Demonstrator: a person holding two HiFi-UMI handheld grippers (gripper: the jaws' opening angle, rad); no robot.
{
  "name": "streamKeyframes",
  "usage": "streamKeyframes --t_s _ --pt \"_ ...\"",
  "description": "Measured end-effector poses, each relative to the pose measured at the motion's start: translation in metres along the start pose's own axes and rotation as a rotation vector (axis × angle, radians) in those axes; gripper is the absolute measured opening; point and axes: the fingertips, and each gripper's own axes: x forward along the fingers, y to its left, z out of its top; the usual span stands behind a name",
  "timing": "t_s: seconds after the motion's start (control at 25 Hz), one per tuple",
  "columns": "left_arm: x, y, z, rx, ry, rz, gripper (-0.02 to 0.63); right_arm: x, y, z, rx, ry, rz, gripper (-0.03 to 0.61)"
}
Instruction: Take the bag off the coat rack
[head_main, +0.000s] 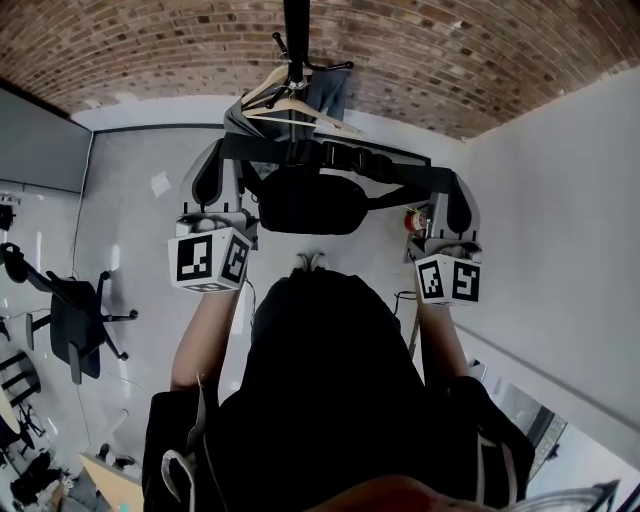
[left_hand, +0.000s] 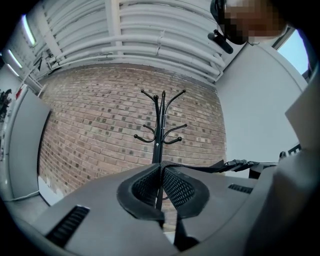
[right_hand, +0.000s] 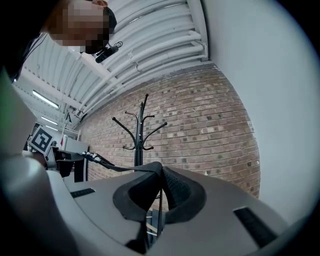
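Observation:
A black bag hangs from its black strap, which is stretched level between my two grippers in the head view. My left gripper is shut on the strap's left end, and my right gripper is shut on its right end. In the left gripper view the strap leaves the closed pads toward the right. In the right gripper view the strap runs off to the left from the closed pads. The black coat rack stands behind, its upper hooks bare; its pole rises above the bag.
Wooden hangers with a grey garment hang low on the rack. A brick wall is behind it, a white wall to the right. A black office chair stands on the floor at left. A small red thing sits near the right gripper.

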Motion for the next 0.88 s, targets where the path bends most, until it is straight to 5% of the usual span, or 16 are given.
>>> streamKeyframes --t_s 0.88 --pt "-0.044 -0.017 0.013 -0.024 -0.039 0.062 0.023 -0.022 -0.002 0.026 -0.069 -0.012 -0.014 0.021"
